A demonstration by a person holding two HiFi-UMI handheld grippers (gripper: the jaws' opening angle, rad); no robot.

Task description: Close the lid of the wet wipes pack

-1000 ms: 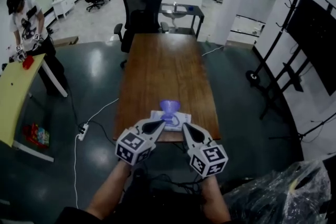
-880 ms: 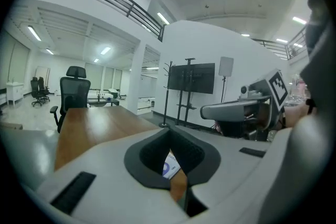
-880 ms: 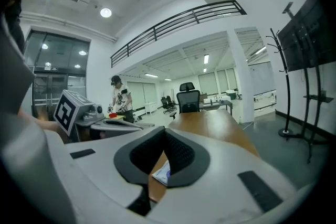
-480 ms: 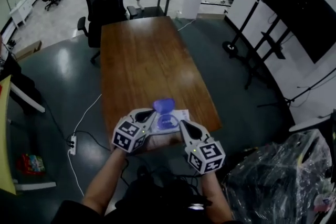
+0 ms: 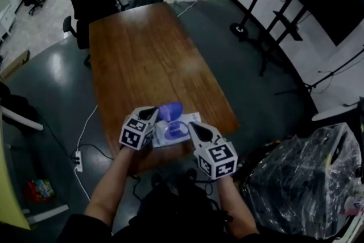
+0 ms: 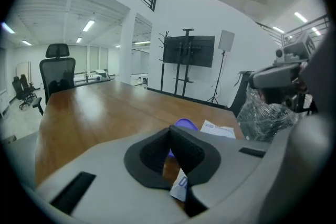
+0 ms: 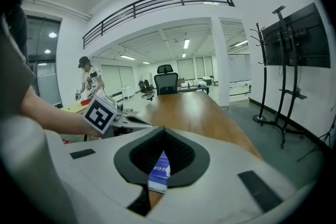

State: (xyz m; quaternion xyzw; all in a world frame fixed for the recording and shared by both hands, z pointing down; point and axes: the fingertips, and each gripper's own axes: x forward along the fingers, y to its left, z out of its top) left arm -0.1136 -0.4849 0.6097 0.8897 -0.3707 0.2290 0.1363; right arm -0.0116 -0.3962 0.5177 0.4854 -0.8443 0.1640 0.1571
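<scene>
As we look in, right hand-held gripper (image 5: 190, 126): clenched, tips together, nose down on the pack's near right part, with blue print showing through the slit behind the tips.
Left hand-held gripper (image 5: 152, 113): clenched too, tips meeting at the pack's left edge, just beside the lid.
Wet wipes pack (image 5: 183, 135): lying flat at the counter's near edge, between the two grippers.
Lid (image 5: 169, 109): purple, tilted up off the opening. It's open!
Counter (image 5: 148, 54): bare wood running away beyond.
Progress: nothing closed yet, I'd say; swinging the lid down and pressing it shut is all left to do.
</scene>
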